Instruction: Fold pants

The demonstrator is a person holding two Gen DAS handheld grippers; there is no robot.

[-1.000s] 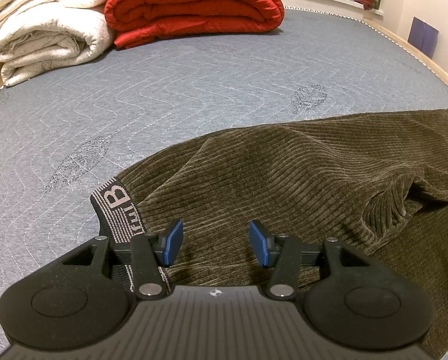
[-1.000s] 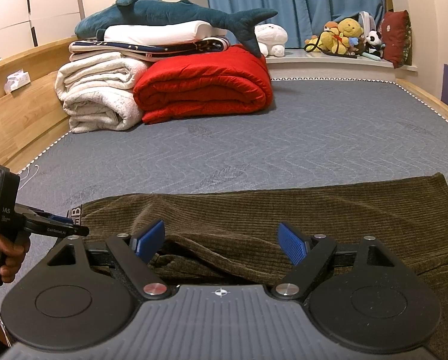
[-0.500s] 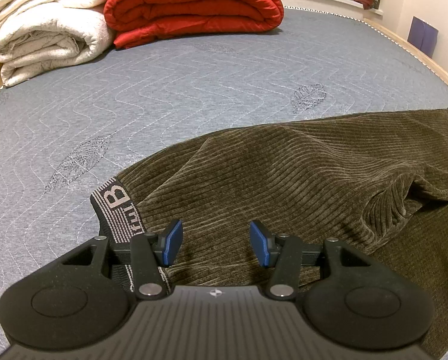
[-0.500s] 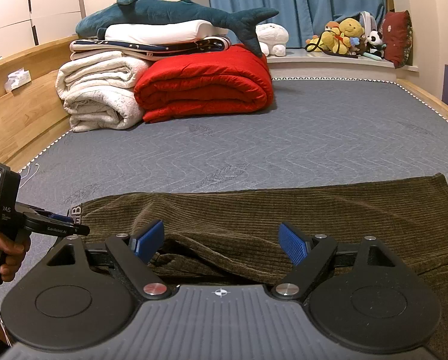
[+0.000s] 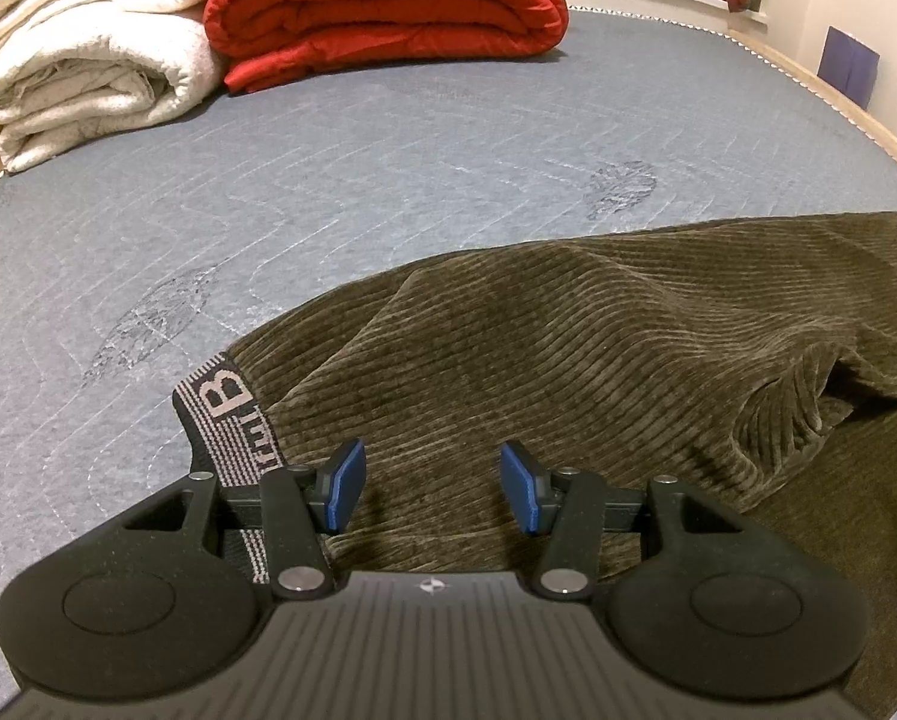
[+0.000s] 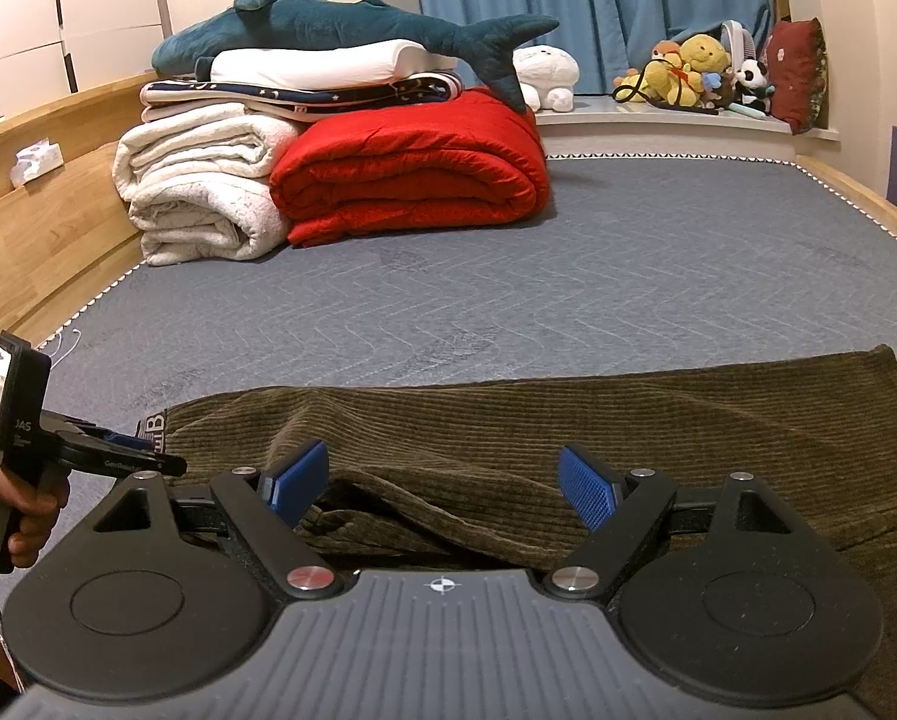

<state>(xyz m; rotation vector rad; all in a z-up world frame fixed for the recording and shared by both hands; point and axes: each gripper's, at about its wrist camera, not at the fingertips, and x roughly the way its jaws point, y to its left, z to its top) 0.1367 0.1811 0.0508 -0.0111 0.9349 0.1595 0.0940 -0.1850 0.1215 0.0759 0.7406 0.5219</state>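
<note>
Olive-brown corduroy pants (image 5: 568,348) lie across the near part of a grey quilted mattress (image 5: 388,168), with a black-and-white lettered waistband (image 5: 226,420) at their left end. My left gripper (image 5: 433,489) hovers just above the cloth beside that waistband, jaws apart with nothing between the blue pads. In the right wrist view the same pants (image 6: 568,420) stretch from left to right, and a raised fold lies below my right gripper (image 6: 442,480), which stands wide open and grips nothing. The left gripper (image 6: 142,450) shows there at the far left, held by a hand (image 6: 22,510).
Folded white blankets (image 6: 202,192) and a red duvet (image 6: 412,168) are stacked at the mattress's far left, a plush shark (image 6: 352,30) on top. A wooden bed frame (image 6: 40,240) runs along the left. Stuffed toys (image 6: 694,78) sit on the far ledge.
</note>
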